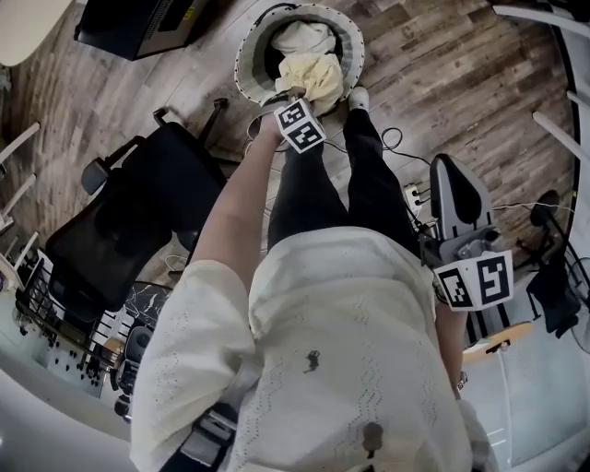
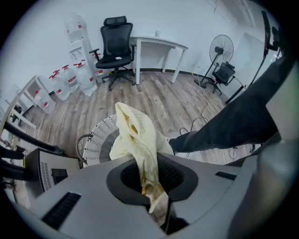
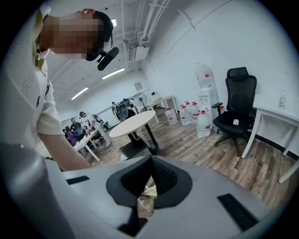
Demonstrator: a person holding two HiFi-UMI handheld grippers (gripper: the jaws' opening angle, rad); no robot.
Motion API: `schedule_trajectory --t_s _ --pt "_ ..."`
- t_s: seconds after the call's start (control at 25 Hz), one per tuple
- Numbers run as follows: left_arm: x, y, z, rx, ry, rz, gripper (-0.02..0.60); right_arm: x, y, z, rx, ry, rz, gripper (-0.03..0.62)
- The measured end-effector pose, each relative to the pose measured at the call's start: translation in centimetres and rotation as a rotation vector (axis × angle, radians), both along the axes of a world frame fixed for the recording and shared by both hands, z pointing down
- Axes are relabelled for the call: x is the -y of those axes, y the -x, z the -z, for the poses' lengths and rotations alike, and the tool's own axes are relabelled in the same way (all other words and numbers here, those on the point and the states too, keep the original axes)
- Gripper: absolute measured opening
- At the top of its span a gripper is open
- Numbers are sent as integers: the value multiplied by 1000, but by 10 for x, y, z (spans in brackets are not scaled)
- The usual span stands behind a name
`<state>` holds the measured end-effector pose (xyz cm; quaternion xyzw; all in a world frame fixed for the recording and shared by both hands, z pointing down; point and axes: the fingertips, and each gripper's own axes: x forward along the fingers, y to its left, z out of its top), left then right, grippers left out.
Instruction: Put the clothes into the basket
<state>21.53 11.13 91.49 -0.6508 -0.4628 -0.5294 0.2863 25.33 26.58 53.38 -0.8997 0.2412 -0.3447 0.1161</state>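
A round white basket [image 1: 247, 57] stands on the wood floor ahead of my feet, with a white garment [image 1: 304, 37] lying in it. My left gripper [image 1: 300, 100] points steeply down over its near rim, shut on a pale yellow cloth [image 1: 318, 78] that drapes into the basket. In the left gripper view the left gripper [image 2: 142, 158] pinches that yellow cloth [image 2: 135, 133], which bunches above the basket [image 2: 100, 137]. My right gripper [image 1: 458, 207] hangs by my right hip, away from the basket. In its own view the right gripper [image 3: 152, 161] has its pads together, with only a pale patch showing below them.
A black office chair [image 1: 120, 230] stands left of my legs and a black box [image 1: 138, 23] lies at the far left. Cables [image 1: 396, 143] trail on the floor right of the basket. A round table [image 3: 133, 123], water bottles [image 3: 196, 119] and a fan [image 2: 220, 46] stand further off.
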Motion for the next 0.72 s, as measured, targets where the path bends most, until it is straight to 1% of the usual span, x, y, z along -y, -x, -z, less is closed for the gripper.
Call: schedule_trajectory --t_s 0.08,0.16,0.44,0.6,0.72 --pt "3 1 -6 -3 -15 -42 61 2 1 -3 4 2 0 9" --pt "8 1 -12 1 -28 -48 61 4 3 -7 11 2 0 9" --pt "22 9 -31 57 -58 -4 61 8 11 -20 33 1 10 9" --pt "27 18 -36 85 -69 45 61 12 17 -23 40 -3 16 9" --pt "30 21 -39 86 -82 79 61 14 20 -24 43 -2 24 9"
